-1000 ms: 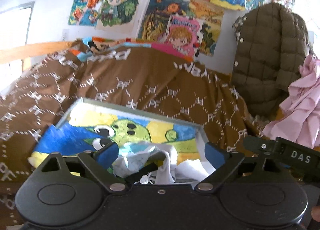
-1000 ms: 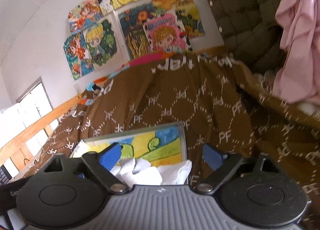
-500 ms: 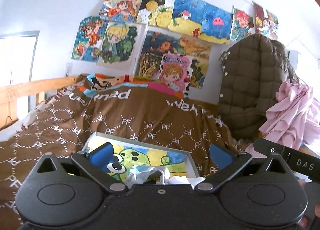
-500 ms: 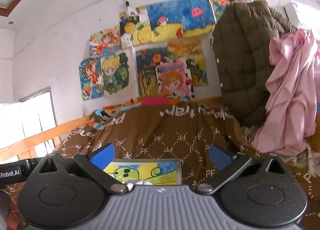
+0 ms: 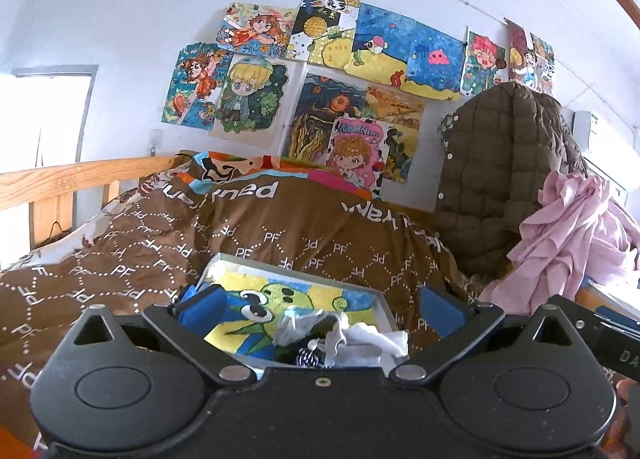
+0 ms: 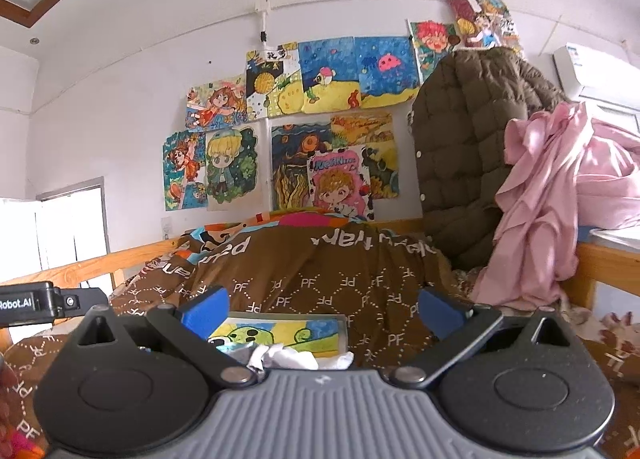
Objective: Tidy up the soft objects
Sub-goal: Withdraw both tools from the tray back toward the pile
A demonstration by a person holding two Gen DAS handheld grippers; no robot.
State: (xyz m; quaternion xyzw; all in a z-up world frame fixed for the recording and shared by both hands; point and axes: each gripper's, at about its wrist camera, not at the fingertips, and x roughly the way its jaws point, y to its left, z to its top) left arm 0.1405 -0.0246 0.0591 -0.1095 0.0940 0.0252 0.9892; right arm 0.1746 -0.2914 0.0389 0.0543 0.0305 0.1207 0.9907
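In the left wrist view, the left gripper (image 5: 322, 305) is hanging wide open and empty above crumpled white cloths (image 5: 362, 341) lying on a painted board (image 5: 296, 295) atop the brown quilt (image 5: 248, 243), while in the right wrist view the right gripper (image 6: 322, 311) is hovering likewise spread, gripping nothing, seemingly readied for grasping.

Near half of painted box (image 5: 362, 291) and crumpled white cloth (image 5: 370, 341) hidden behind left gripper body; small dark-striped item (image 5: 306, 357) unidentifiable
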